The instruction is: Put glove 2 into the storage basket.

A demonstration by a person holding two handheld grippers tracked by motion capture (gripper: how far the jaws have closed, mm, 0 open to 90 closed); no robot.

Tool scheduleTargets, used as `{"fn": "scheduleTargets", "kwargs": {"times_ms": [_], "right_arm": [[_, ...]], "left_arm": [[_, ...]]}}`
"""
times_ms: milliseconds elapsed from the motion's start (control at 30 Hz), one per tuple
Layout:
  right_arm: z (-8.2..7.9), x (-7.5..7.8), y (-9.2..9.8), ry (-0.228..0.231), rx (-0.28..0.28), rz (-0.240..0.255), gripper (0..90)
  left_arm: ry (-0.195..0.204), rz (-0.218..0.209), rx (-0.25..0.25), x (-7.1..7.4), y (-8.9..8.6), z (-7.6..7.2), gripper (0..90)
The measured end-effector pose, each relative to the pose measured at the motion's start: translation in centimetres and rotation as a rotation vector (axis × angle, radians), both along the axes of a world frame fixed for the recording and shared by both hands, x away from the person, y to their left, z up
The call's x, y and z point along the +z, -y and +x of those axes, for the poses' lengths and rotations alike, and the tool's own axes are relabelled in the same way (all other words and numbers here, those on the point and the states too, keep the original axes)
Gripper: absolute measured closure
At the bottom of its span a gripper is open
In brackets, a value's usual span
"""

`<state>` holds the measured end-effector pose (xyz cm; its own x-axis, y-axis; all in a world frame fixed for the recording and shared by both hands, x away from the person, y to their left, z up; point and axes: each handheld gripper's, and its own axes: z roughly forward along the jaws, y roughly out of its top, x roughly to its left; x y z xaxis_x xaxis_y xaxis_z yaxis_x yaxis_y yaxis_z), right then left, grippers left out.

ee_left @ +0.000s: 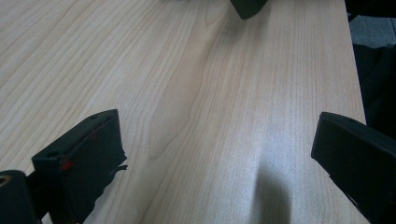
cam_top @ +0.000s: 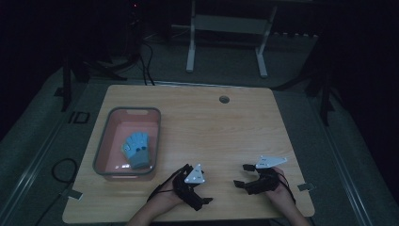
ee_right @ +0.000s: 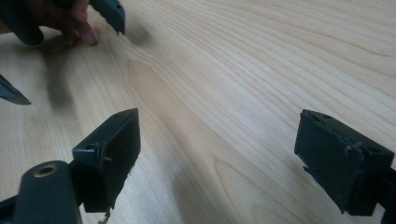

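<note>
Glove (cam_top: 136, 150), light blue, lies inside the pink bin (cam_top: 104, 136) at nine o'clock on the wooden table (cam_top: 226, 132). Left gripper (cam_top: 203, 195) and right gripper (cam_top: 241, 175) rest near six o'clock, both jaws spread wide, holding nothing.

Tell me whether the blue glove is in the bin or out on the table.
In. The blue glove lies flat on the floor of the pink bin, inside its grey rim, fingers spread toward the far end.

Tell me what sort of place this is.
Probably a dim lab or test room set up for recording: a bare wooden table on grey carpet, a white desk frame behind it, and cables trailing across the floor.
</note>
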<state>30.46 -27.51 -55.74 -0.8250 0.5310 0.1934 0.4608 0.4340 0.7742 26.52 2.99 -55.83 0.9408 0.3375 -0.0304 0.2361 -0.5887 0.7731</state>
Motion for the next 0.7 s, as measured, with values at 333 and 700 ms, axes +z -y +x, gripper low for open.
{"fn": "scheduleTargets", "kwargs": {"times_ms": [333,700], "right_arm": [[0.0,0.3,0.5,0.031,-0.006,0.026,14.3],[0.2,0.1,0.5,0.034,-0.017,0.005,14.0]], "left_arm": [[0.010,-0.058,0.062,0.0,-1.5,-0.2,2.7],[0.022,-0.075,0.072,-0.1,-2.0,0.1,2.7]]}}
